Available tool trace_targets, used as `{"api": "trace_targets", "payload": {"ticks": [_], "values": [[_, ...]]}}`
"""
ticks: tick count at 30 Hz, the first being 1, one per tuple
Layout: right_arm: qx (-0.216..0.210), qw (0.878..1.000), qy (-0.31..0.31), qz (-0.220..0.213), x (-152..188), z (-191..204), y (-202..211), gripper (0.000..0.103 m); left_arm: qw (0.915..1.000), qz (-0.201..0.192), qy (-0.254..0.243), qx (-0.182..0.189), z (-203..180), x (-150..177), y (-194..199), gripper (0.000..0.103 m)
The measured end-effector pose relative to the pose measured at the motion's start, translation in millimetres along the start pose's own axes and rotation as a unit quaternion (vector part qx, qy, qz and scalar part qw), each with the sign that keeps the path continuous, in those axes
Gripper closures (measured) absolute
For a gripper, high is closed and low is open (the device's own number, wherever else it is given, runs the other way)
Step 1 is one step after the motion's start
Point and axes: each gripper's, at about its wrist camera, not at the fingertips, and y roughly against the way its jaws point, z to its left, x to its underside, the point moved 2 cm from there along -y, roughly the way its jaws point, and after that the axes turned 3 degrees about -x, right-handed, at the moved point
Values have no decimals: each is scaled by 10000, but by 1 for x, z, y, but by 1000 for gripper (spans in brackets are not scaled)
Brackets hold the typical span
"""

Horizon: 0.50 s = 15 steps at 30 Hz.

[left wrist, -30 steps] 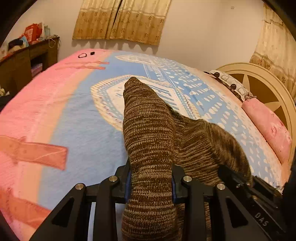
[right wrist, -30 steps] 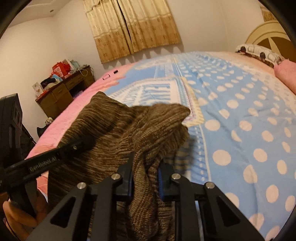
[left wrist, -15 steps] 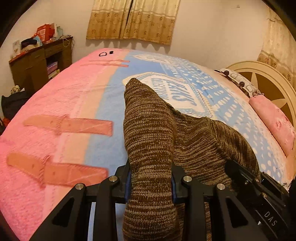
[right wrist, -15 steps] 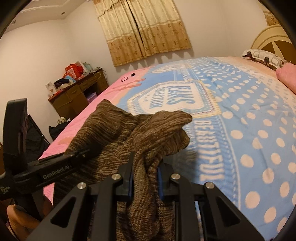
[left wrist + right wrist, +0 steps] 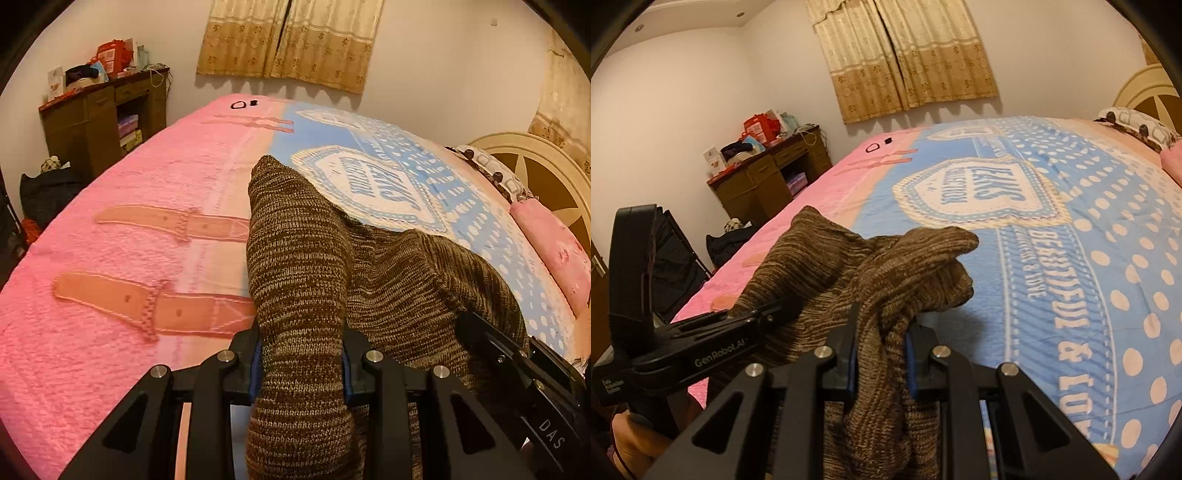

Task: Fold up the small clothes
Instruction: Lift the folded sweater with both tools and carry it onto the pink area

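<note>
Here the left tool (image 5: 301, 363) is clamped on a thick bunch of the brown knit garment (image 5: 306, 266), its two fingers pressed against either side of the cloth, and a rounded end of the knit rises ahead of the fingers over the bed. The right tool (image 5: 879, 354) likewise grips a gathered fold of the same garment (image 5: 871, 269), with a cuff-like end drooping forward past its fingertips. The garment hangs between the two tools above the near edge of the bed, sagging in a slack span; in the left wrist view the right tool (image 5: 517, 362) shows at the lower right, and in the right wrist view the left tool (image 5: 753, 317) shows at the lower left, with the knit draped over its front. The bedspread (image 5: 129, 229) is pink on the side toward the bench and blue with white dots (image 5: 1108, 258) toward the headboard (image 5: 535, 166), and it lies flat and broad ahead of both tools. A pink pillow (image 5: 554, 251) sits at the headboard edge, well apart from the garment. Two small dark items (image 5: 243, 104) lie near the far edge of the bed below the curtains (image 5: 291, 40). A wooden bench (image 5: 99, 118) piled with clutter stands beside the far corner of the bed, and a dark bag (image 5: 48, 192) rests on the floor next to it.
</note>
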Motion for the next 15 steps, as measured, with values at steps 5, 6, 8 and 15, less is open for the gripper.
{"api": "trace_targets", "payload": {"ticks": [5,6,8,15], "values": [[-77,9998,156,30,-1,18,-7,81,9999,-37,152,-53,17,0,4,70],[-93,9998,187,33,-1,21,-8,81,9998,-45,169,-72,19,0,5,70],[-119,9996,259,45,-1,29,-11,81,9997,-64,217,-102,26,-1,7,70],[-246,9988,415,98,-4,51,-22,81,9988,-97,439,-187,50,-1,9,70]]}}
